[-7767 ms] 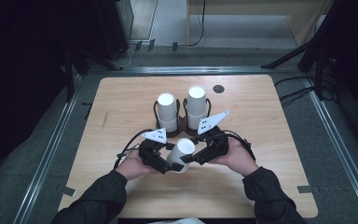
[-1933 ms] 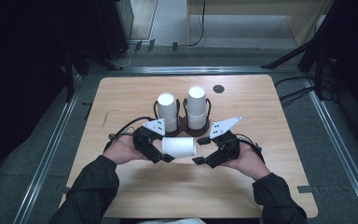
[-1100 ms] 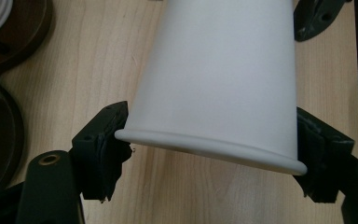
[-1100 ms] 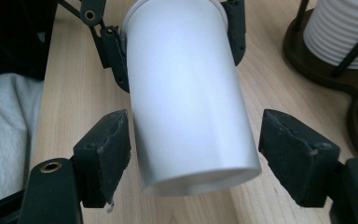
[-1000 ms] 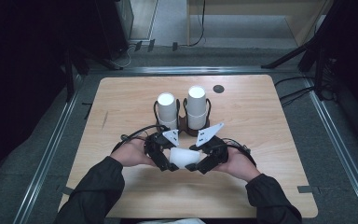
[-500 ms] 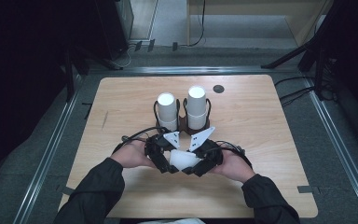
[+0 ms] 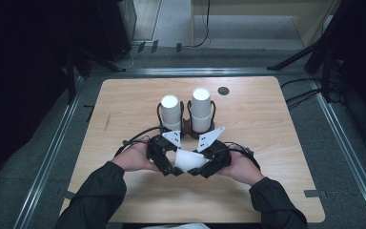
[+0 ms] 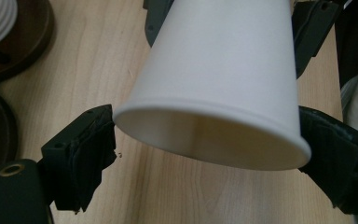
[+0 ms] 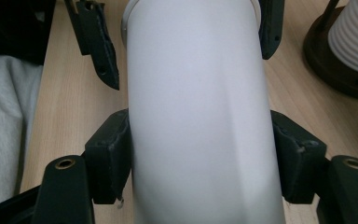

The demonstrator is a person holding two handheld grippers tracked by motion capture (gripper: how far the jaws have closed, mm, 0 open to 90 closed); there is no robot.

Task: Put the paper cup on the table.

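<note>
Looking down at the table (image 7: 271, 124), I see a brown stand (image 7: 186, 126) with two white cups in it. All the work is happening just in front of that stand, on the person's side.

Left of the stand's middle is the left claw (image 7: 167, 164). Its jaws are wide and have just been opening. The cup's open mouth sits between them. The pads (image 8: 95, 140) are right at the rim, but they do not look like they are squeezing it.

Straight in front of the stand is the cup (image 7: 189, 160). It is lying on its side, up off the wood. Its long way runs left to right, with the mouth facing the left claw and the bottom facing the right one.

Right of the stand's middle is the right claw (image 7: 206, 167). Its jaws have just been moving, and now they are half closed and pressed on the cup's sides, so this claw is holding the cup.

I think the right claw will carry the cup, since the left is letting go. The stand is close behind.
</note>
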